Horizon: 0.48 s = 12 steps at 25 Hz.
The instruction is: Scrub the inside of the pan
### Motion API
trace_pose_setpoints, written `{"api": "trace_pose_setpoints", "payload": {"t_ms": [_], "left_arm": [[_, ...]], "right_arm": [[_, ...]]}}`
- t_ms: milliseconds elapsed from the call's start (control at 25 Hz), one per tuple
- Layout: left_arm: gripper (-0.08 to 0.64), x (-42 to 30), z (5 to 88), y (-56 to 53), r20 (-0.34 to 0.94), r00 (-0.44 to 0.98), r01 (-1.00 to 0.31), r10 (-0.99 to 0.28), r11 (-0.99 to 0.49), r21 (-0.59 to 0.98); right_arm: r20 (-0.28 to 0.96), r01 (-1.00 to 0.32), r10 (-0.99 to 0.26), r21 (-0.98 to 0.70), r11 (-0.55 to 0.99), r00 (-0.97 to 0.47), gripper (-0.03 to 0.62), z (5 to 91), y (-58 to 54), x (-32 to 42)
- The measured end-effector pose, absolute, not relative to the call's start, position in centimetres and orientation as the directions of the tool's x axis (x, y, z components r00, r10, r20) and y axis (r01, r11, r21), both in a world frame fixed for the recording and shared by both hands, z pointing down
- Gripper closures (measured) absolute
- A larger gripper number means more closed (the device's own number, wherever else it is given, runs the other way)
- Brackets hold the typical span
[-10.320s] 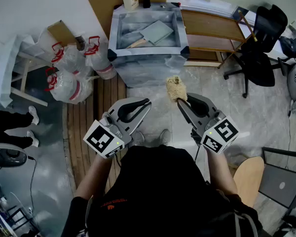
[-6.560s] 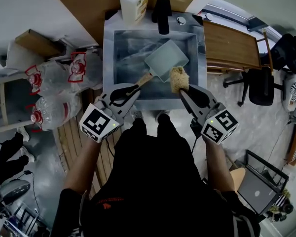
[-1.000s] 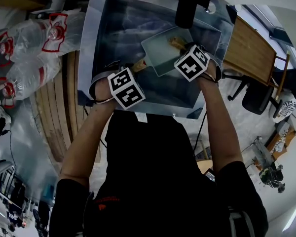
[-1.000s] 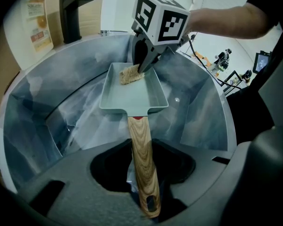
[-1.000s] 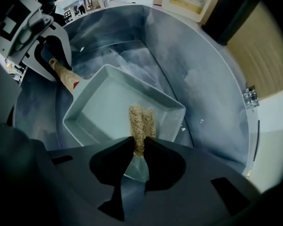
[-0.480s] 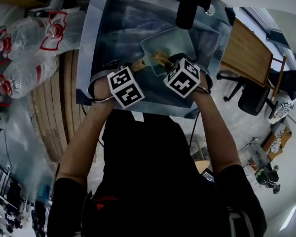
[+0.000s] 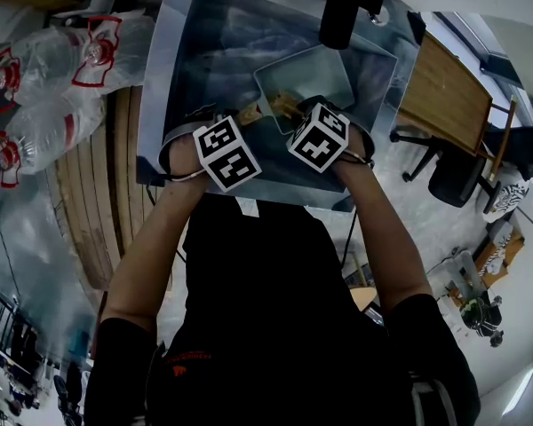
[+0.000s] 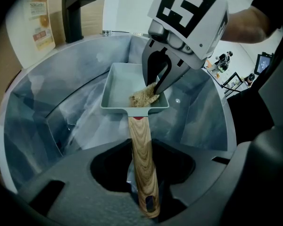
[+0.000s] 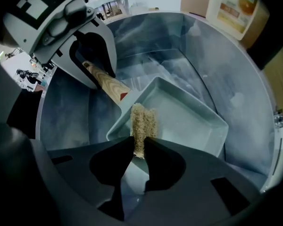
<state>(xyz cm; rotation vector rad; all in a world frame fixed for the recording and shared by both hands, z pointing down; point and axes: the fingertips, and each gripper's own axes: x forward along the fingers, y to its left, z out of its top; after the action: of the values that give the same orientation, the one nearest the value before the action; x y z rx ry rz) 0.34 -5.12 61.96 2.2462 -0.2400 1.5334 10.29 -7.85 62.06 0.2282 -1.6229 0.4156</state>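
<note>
A square pale-green pan (image 7: 315,74) with a wooden handle (image 7: 249,114) lies in the steel sink (image 7: 213,51). My left gripper (image 8: 144,192) is shut on the wooden handle (image 8: 141,159) near its end and holds the pan (image 8: 122,86) from the left. My right gripper (image 9: 140,149) points down, shut on a tan fibrous scrubber (image 9: 142,121). The scrubber (image 8: 141,98) presses on the pan's floor (image 9: 184,117) at the edge next to the handle. In the head view both marker cubes hide the jaws.
A black faucet (image 7: 342,7) stands over the sink's far side. A soap bottle (image 8: 37,20) sits on the back ledge. Large plastic bottles (image 7: 53,69) lie on the floor to the left. A wooden table (image 7: 444,87) and an office chair (image 7: 480,167) are to the right.
My right gripper has slid the scrubber across the pan from its far right side toward the handle-side edge. The left gripper and the handle have stayed put.
</note>
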Motion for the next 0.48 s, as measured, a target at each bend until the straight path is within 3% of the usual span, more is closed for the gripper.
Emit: {"api": "trace_pose_setpoints", "payload": {"t_ms": [480], "left_arm": [[0.416,0.4,61.9,-5.1,0.92,0.383,-0.364,0.086,-0.901,0.236]], "right_arm": [[0.994,-0.399,0.059,-0.019,0.917,0.088,0.518,62.3,-10.7,16.1]]}}
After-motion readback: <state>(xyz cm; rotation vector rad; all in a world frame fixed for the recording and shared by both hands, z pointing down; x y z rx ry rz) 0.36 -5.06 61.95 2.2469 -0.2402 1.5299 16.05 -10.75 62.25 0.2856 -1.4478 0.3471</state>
